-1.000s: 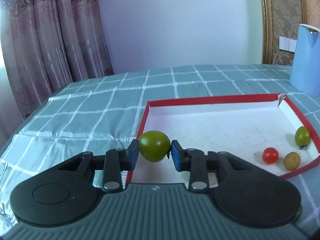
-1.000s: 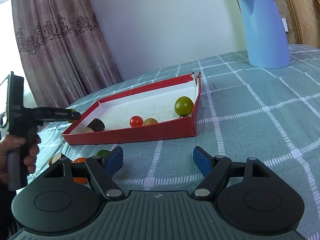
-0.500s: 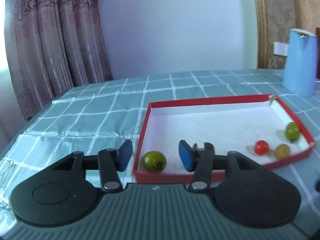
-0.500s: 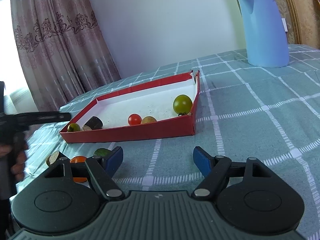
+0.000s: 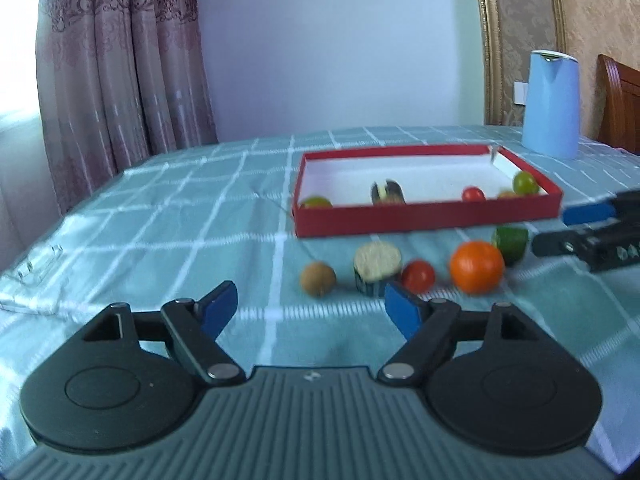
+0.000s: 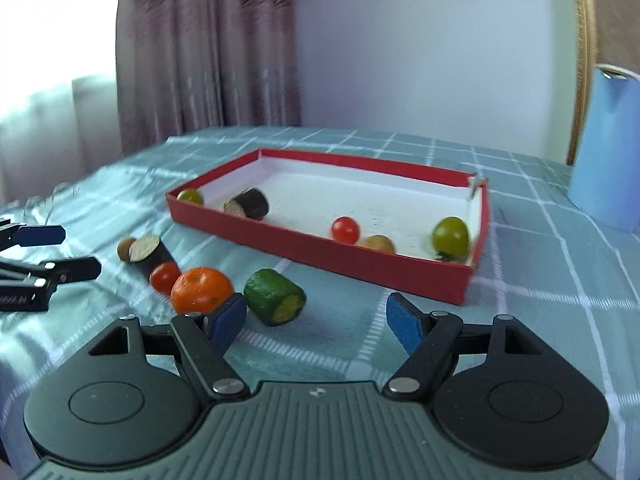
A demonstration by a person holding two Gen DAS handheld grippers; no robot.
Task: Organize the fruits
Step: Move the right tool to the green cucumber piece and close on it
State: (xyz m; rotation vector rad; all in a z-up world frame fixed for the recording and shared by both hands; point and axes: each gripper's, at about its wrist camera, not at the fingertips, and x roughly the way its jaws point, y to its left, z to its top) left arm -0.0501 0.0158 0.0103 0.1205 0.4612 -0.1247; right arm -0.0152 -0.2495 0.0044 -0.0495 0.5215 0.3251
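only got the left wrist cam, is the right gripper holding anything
observer: no, the right gripper is open and grips nothing.
operator: what's the green thing behind the orange
observer: a green cylinder piece lying on its side beside the orange, yellowish cut end toward the right gripper.
operator: tray wall hides a tan fruit, where is it
observer: in the red tray, the tan fruit sits by the front wall, between the red tomato and the big green tomato.

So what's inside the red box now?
Inside the red box lie a small green tomato, a dark eggplant piece, a red cherry tomato, a brownish round fruit and a bigger green tomato. The near wall hides their undersides.
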